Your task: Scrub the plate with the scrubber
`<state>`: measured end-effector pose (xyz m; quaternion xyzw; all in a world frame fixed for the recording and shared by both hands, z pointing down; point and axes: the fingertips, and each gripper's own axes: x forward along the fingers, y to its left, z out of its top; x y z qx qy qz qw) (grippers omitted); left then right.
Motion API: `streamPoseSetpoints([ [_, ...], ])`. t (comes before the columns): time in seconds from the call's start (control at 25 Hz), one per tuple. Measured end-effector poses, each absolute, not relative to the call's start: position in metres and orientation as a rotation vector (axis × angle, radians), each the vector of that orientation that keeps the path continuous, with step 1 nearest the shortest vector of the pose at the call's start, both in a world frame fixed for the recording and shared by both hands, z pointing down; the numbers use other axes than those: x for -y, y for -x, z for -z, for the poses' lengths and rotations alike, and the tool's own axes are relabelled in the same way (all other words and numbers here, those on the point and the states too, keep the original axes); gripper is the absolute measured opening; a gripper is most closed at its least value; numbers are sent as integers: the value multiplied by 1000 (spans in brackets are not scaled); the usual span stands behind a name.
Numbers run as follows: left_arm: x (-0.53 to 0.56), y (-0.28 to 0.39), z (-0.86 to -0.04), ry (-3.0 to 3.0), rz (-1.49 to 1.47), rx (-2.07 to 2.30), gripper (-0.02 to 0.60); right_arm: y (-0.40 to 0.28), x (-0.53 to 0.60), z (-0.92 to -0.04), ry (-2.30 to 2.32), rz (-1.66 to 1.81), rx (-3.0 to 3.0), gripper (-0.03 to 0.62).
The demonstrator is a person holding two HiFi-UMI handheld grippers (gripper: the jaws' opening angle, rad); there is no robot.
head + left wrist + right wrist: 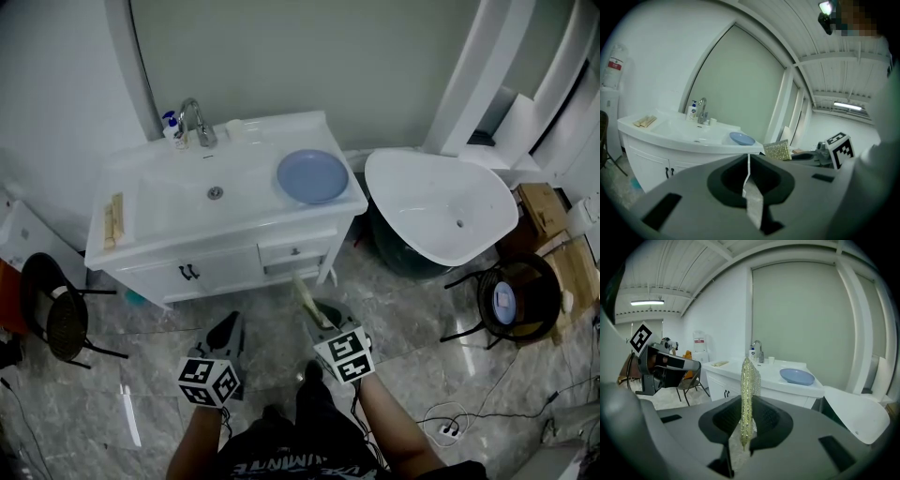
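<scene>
Ahead of me a white bench (pixel 187 267) with cupboard doors stands against a pale grey-green wall (pixel 328 56). Right of it is a white tub (pixel 422 202); a black chair (pixel 56 319) sits left. Grey marble floor (pixel 422 323), strip light (pixel 647 302) overhead.

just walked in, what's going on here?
A person stands short of the white vanity with a gripper in each hand. The right gripper is shut on a gold scrubber, held upright. The left gripper is shut and empty. The blue plate sits on the vanity, right of the basin, untouched; scrubbing has not begun.
</scene>
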<state>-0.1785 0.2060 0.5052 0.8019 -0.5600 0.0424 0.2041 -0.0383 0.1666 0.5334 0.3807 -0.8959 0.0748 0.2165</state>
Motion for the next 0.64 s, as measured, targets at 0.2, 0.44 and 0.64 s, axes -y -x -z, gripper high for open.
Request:
streamPoseSetpoints([
  [0.2, -239, 192, -503, -2249, -101, 1562, 26, 52, -202, -530, -1054, -189, 2478, 69],
  [0.44, -269, 200, -500, -2288, -125, 1556, 26, 60, -239, -531, -1081, -207, 2469, 69],
  [0.64, -295, 205, -502, -2308, -102, 1484, 18, 72, -267, -538, -1083, -200, 2456, 69],
])
